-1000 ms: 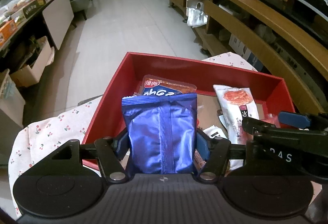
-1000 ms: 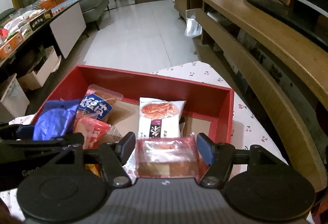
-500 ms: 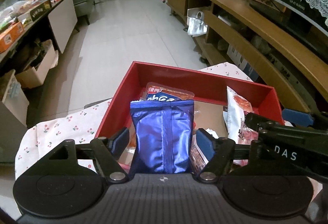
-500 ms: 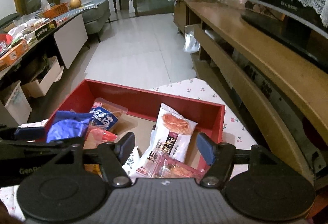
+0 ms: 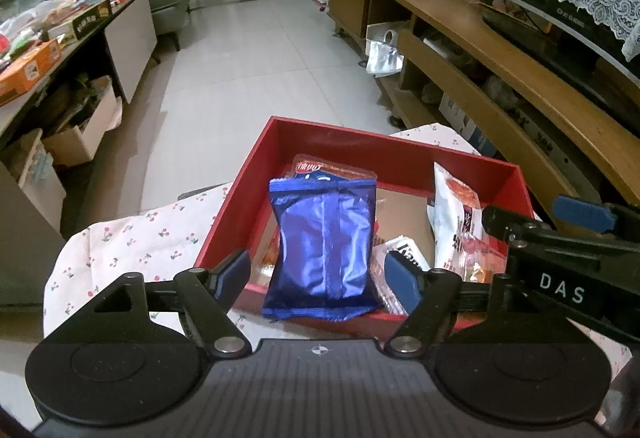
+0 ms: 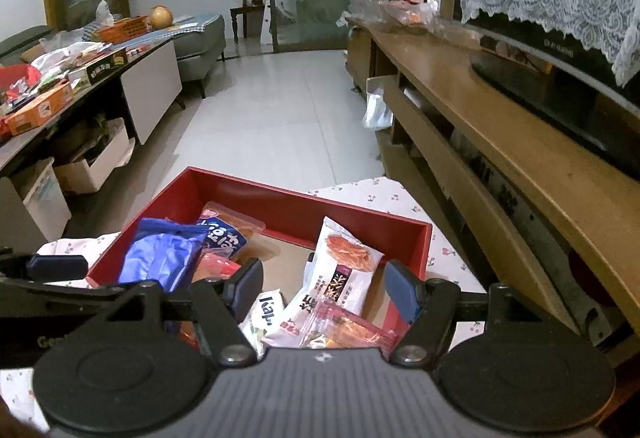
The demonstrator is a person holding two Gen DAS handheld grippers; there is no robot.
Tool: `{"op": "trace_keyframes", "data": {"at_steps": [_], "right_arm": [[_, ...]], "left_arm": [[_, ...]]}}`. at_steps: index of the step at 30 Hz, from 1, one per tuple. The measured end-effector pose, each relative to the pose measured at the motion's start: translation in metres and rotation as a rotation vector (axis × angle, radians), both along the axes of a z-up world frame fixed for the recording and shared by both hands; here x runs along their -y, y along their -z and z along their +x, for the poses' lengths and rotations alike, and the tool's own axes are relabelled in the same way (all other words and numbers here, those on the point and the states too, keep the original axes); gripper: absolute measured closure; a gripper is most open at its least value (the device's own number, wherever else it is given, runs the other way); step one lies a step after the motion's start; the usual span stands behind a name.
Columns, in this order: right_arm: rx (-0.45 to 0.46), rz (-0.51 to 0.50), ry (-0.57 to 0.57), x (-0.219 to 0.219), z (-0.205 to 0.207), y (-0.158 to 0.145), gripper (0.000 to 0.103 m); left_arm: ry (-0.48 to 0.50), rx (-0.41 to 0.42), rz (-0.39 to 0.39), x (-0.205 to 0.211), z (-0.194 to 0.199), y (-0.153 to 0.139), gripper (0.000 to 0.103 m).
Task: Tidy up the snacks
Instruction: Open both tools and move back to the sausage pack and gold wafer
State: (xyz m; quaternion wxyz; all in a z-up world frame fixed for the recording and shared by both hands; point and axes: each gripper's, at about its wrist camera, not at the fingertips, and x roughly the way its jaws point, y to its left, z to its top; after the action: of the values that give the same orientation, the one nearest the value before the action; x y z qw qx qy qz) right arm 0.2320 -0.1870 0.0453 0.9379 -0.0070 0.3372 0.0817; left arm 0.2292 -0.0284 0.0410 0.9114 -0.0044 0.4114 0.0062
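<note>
Left gripper [image 5: 318, 272]: jaws spread wide, the blue packet [image 5: 325, 250] sits between them with a gap on each side, nothing pinched.
Blue packet: propped on the near wall of the red box [image 5: 390, 151], lower end hanging out past the rim, top leaning on the packets behind.
Right gripper [image 6: 323, 288]: spread too, empty, hovering over the near right corner of the box.
Under it: white packet [image 6: 340, 278] standing tilted, clear-wrapped snack [image 6: 352, 330] lying against its foot.
Risk one: the blue packet looks poised to slide outward onto the cherry-print cloth [image 5: 132, 238], since its weight sits on the rim.
Risk two: a nudge from either finger could tip it off.
Risk three: the white packet may flop flat and cover the others.
Crowding: the two grippers sit close, so a clash looks possible.
</note>
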Motion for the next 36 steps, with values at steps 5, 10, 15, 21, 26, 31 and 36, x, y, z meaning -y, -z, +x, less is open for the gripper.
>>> {"op": "trace_keyframes", "data": {"at_steps": [5,10,15,21,26,31,36], "right_arm": [[0.002,0.005,-0.014,-0.001,-0.01,-0.002,0.034],[0.007,0.005,-0.024,-0.001,-0.018,-0.003,0.034],[0.011,-0.001,-0.035,-0.003,-0.028,-0.003,0.034],[-0.009,-0.004,-0.052,-0.004,-0.041,0.001,0.032],[-0.035,-0.016,-0.083,-0.004,-0.057,0.007,0.03],[-0.065,-0.02,-0.116,-0.004,-0.068,0.012,0.029],[-0.094,-0.011,-0.133,0.004,-0.07,0.017,0.029]], "left_arm": [[-0.004,-0.011,0.002,-0.003,-0.01,0.002,0.023],[-0.003,-0.014,0.006,-0.004,-0.017,0.002,0.024],[-0.001,-0.016,0.006,-0.004,-0.022,0.003,0.023],[-0.001,-0.053,-0.014,-0.01,-0.044,0.013,0.02],[-0.051,-0.159,-0.042,-0.024,-0.065,0.037,0.02],[-0.145,-0.274,-0.118,-0.044,-0.08,0.065,0.02],[-0.175,-0.303,-0.143,-0.043,-0.087,0.077,0.019]]}}
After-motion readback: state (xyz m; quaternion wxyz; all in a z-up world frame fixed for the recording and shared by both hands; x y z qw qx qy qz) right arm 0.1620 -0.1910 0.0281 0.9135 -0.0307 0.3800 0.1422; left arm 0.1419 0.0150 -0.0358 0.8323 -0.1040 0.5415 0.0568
